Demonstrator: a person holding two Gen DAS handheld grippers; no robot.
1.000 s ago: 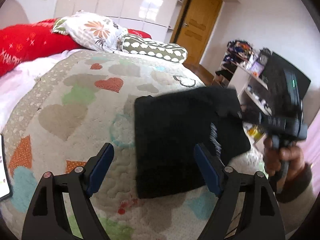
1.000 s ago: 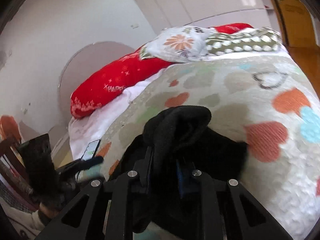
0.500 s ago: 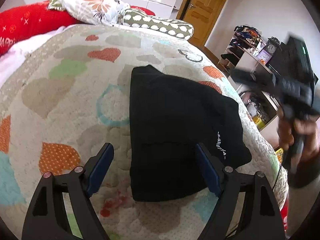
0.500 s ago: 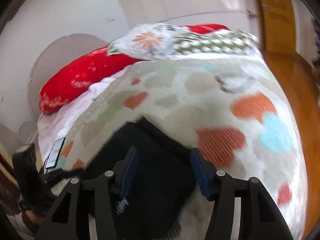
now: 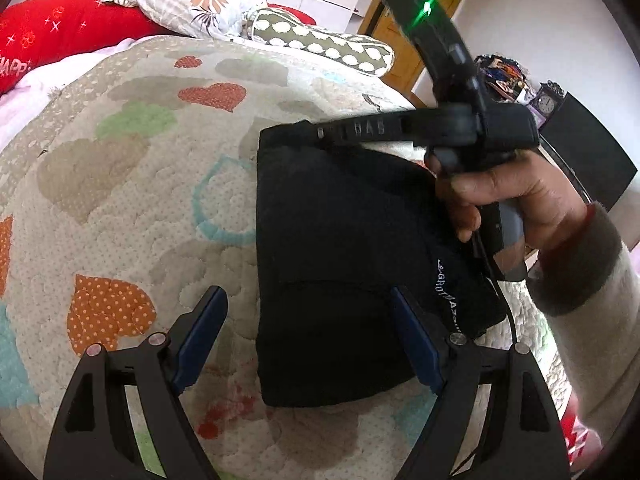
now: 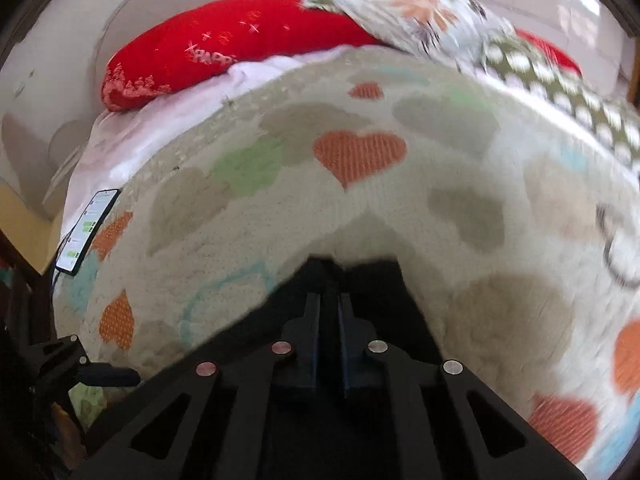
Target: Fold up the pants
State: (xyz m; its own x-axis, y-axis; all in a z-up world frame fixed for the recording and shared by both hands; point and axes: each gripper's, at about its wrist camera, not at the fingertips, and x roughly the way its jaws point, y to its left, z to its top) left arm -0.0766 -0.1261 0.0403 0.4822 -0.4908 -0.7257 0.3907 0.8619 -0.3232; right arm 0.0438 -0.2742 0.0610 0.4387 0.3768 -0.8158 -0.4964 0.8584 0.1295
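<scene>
The black pants point(image 5: 344, 248) lie folded into a compact rectangle on the heart-patterned quilt point(image 5: 120, 184). My left gripper point(image 5: 308, 316) is open and empty, hovering over the near edge of the fold, one finger on each side of its left half. My right gripper point(image 5: 332, 132) reaches in from the right, its fingers lying over the far edge of the pants. In the right wrist view its jaws point(image 6: 330, 280) stand closed together over the black cloth point(image 6: 256, 328); whether cloth is pinched between them is hidden.
Red pillow point(image 5: 60, 36), floral pillow point(image 5: 192, 0) and dotted pillow point(image 5: 320, 44) lie at the head of the bed. A phone point(image 6: 86, 232) rests at the bed's left edge. A wooden door point(image 5: 416, 36) and cluttered shelves point(image 5: 504, 76) stand beyond the right side.
The right gripper let go of the raised pants fold, opened, then swung back over the far edge and closed. The pants now lie flat. The left gripper stayed open.
</scene>
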